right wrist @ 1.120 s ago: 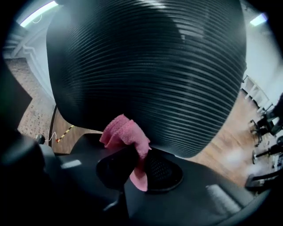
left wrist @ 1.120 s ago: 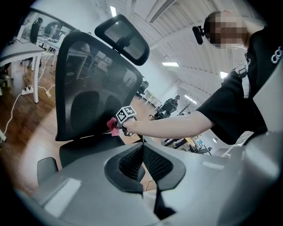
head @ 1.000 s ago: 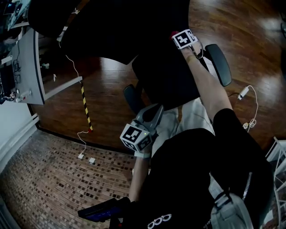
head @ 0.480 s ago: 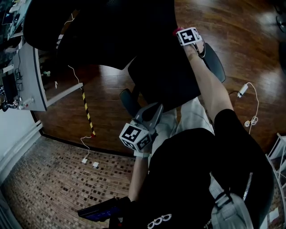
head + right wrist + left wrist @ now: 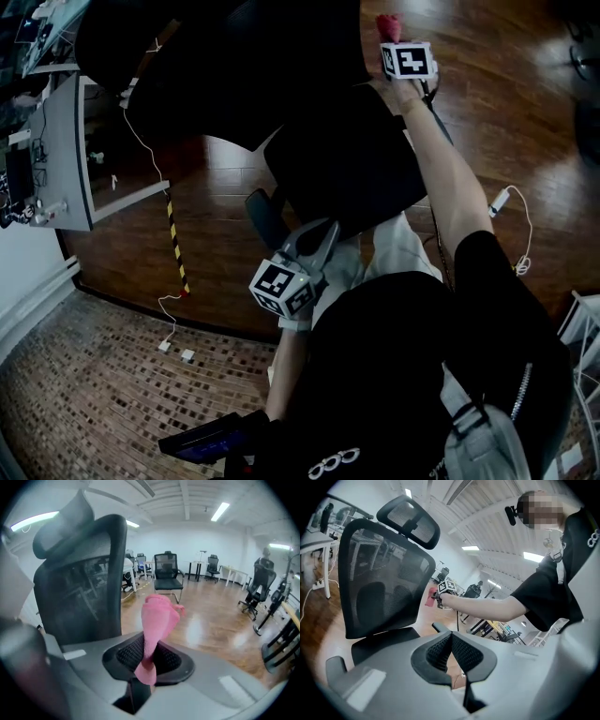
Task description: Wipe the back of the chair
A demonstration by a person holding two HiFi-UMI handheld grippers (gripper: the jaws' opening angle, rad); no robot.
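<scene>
Beside the right edge of the chair (image 5: 379,573) back, your right gripper (image 5: 149,645) is clenched on a pink cloth (image 5: 157,613). The cloth stands up out of the jaws in a bunched fold. Seen from your left gripper view, it sits just beside the edge of the mesh back, about halfway up and below the headrest (image 5: 408,520). Whether it touches the mesh cannot be told.

Your left gripper (image 5: 451,638) is low, close to your body. Its jaws are pressed together with nothing between them, and they point toward the seat (image 5: 379,641).

Little writing can be read. Each gripper's cube (image 5: 281,286) carries black-and-white square markers. The white logo (image 5: 333,463) on your black top is a row of rounded shapes, too distorted to read.

On the wooden floor (image 5: 506,112) lie a white cable (image 5: 514,220) and a yellow-black striped strip (image 5: 174,234).
</scene>
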